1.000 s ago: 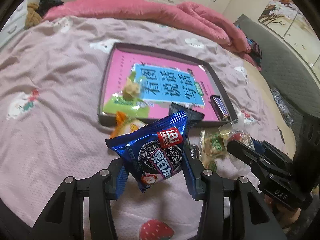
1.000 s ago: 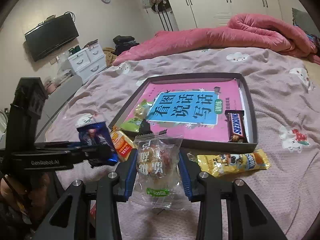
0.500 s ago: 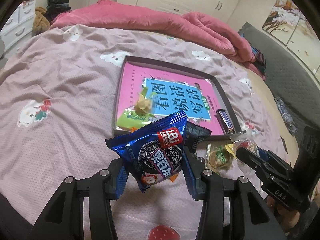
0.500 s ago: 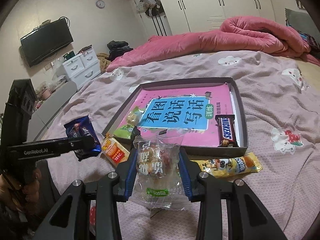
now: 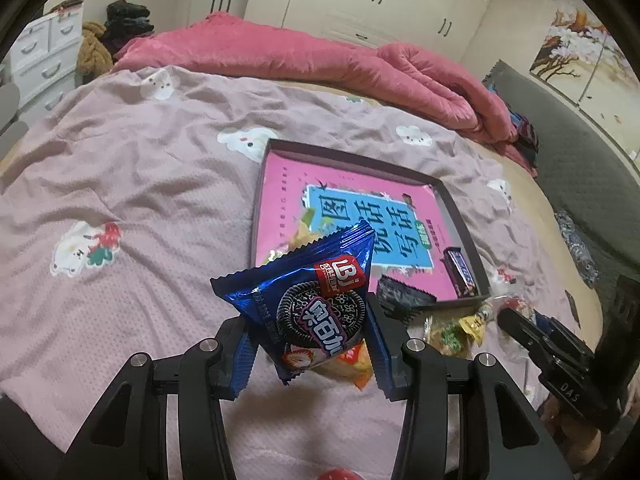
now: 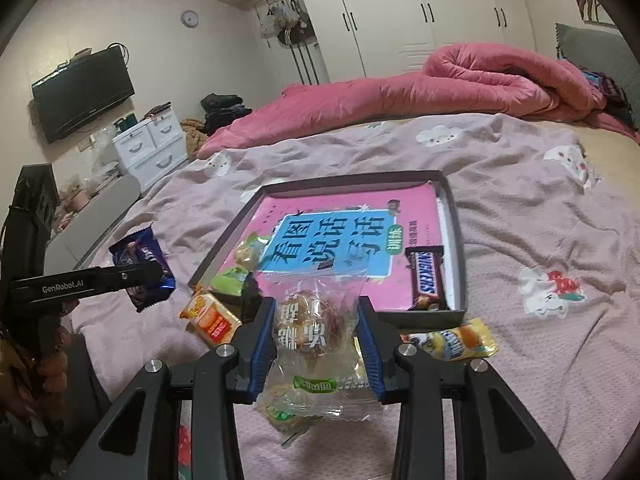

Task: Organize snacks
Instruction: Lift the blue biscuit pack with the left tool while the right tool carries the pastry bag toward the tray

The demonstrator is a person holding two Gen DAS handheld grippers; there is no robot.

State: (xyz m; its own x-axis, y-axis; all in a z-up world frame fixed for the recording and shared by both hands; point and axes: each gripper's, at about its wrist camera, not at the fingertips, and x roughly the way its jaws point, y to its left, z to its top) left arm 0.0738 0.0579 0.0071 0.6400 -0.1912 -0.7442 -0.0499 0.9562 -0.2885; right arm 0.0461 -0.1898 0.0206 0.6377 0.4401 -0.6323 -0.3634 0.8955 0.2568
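Observation:
My left gripper (image 5: 310, 344) is shut on a blue Oreo cookie packet (image 5: 312, 300), held above the bed in front of the dark tray (image 5: 362, 158). My right gripper (image 6: 316, 344) is shut on a clear pastry packet (image 6: 314, 324), just short of the tray's near rim (image 6: 424, 316). The tray holds a pink book (image 6: 352, 216), a Snickers bar (image 6: 426, 280) at its right and a green-wrapped sweet (image 6: 236, 276) at its near left. An orange packet (image 6: 212, 318) and a yellow packet (image 6: 452, 340) lie on the sheet. The left gripper with the Oreo packet (image 6: 142, 268) shows at the left of the right wrist view.
A black packet (image 5: 404, 296) leans on the tray's near edge. A rolled pink duvet (image 6: 440, 88) lies across the far side of the bed. White drawers (image 6: 150, 148) and a wall television (image 6: 82, 92) stand to the left; a grey padded headboard (image 5: 592, 160) runs along the right.
My left gripper has risen and pulled back with the Oreo packet, so the tray now looks smaller and farther. My right gripper has tilted up slightly, still holding the pastry packet.

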